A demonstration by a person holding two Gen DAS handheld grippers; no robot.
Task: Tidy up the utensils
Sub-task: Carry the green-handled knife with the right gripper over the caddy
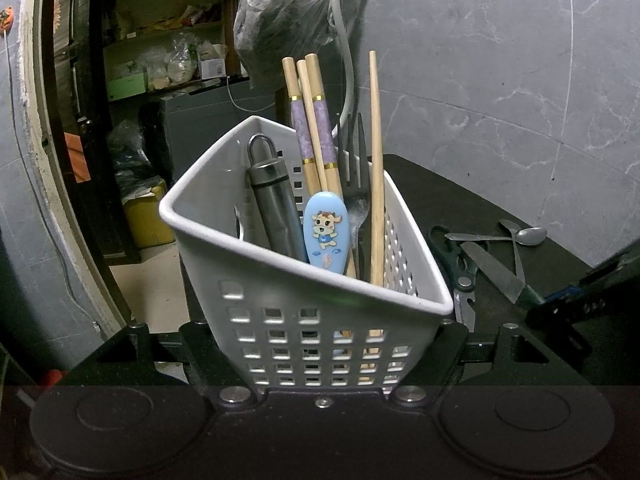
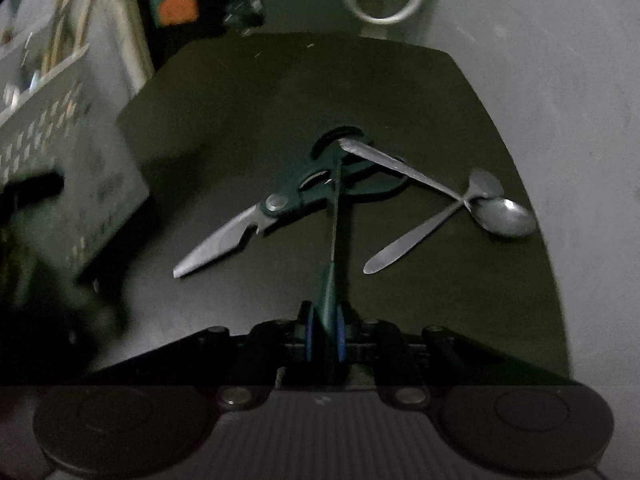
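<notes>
Our left claw [image 1: 332,344] is matt black: two angled arms run out from a central block, each with a triangular cut-out near its outer end. We see two round silver bolts at the block's near corners and one small screw between them. Below sit two large dark discs, each with a fainter ring inside.

Our right claw [image 2: 325,334] has the same black arms, bolts and discs. Its two fingers carry blue pads [image 2: 308,334], seen edge-on. The plate between the discs is grey and finely ribbed. The left camera shows that claw's black side, with a blue patch and small holes.
</notes>
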